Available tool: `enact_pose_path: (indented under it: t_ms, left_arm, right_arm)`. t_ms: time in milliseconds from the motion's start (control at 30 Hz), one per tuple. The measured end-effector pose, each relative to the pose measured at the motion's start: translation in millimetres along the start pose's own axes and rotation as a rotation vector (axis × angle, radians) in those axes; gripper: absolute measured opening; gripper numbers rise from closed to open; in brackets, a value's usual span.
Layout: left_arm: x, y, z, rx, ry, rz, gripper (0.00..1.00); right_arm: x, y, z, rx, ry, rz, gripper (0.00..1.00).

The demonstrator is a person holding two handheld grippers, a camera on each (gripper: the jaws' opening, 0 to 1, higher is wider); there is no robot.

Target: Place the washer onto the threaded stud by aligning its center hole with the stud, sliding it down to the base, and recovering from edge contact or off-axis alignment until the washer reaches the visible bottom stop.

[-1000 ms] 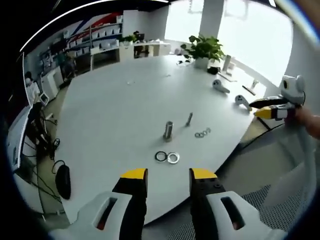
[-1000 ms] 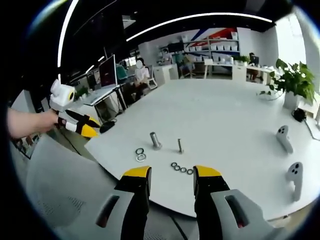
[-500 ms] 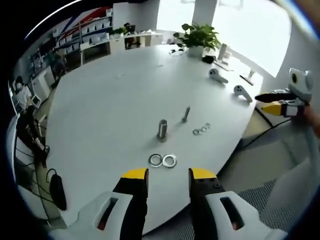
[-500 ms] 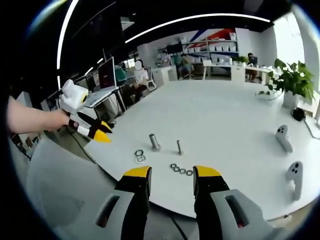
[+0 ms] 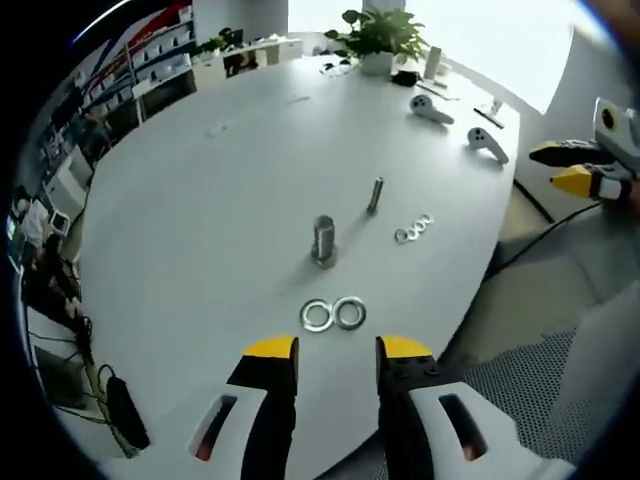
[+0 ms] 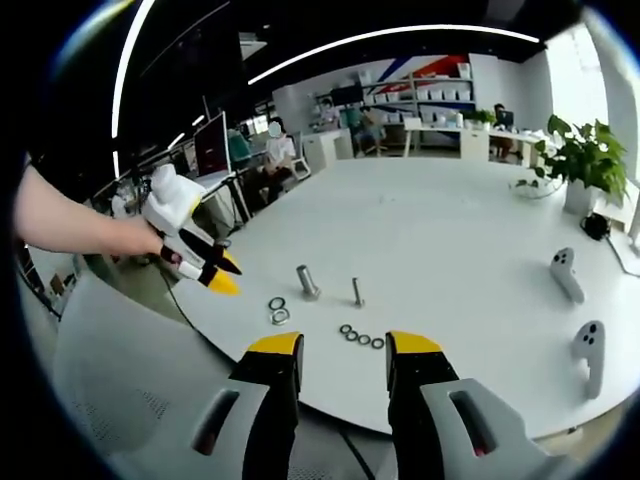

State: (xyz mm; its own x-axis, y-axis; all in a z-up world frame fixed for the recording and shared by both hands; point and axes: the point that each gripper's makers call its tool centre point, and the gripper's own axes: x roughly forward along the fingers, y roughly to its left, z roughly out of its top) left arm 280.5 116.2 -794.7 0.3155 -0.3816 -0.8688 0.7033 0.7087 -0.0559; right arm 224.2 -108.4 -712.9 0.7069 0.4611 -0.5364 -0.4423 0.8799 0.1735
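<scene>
The white table (image 5: 180, 200) is wide and mostly bare, and its curved near edge runs just beyond the jaws in both views, with floor and a mesh chair seat (image 5: 530, 385) below it. The task's things sit in a small cluster near that edge. In the left gripper view, 2 large washers (image 5: 334, 314) lie flat and touching, side by side, between the jaw tips and the thick stud (image 5: 323, 241), which stands upright just past them. A thin stud (image 5: 376, 194) stands further on, with 3 small washers (image 5: 413, 229) in a short row beside it. Well apart, toward the far edge, lie 2 white controllers (image 5: 455, 122) and a potted plant (image 5: 377, 35). No writing can be read on anything. The left gripper (image 5: 334, 350) is spread, holding nothing, its yellow tips over the table edge short of the large washers. The right gripper (image 6: 341, 345) is likewise parted and empty, hanging off the table's edge near the small washers (image 6: 361, 337). In the right gripper view a hand (image 6: 140, 238) holds the left gripper over the table's corner, near the large washers (image 6: 278, 310).
</scene>
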Motion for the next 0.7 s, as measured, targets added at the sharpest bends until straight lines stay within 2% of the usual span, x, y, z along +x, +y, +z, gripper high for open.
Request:
enact_pose_path:
  t_ms: [333, 433, 533, 700]
  left_arm:
    - [24, 15.0, -1.5, 0.058, 0.082, 0.012, 0.29]
    - [33, 18.9, -5.3, 0.085, 0.107, 0.019, 0.3]
    - [41, 22.6, -13.8, 0.131, 0.16, 0.031, 0.3]
    - [51, 22.4, -14.0, 0.132, 0.171, 0.028, 0.3]
  right_arm:
    - [0, -3, -0.7, 0.006, 0.002, -0.012, 0.35]
    - [0, -3, -1.6, 0.007, 0.006, -0.014, 0.35]
    - [0, -3, -2.4, 0.005, 0.01, -0.015, 0.35]
    - [-1, -5, -1.0, 0.017, 0.0, -0.023, 0.35]
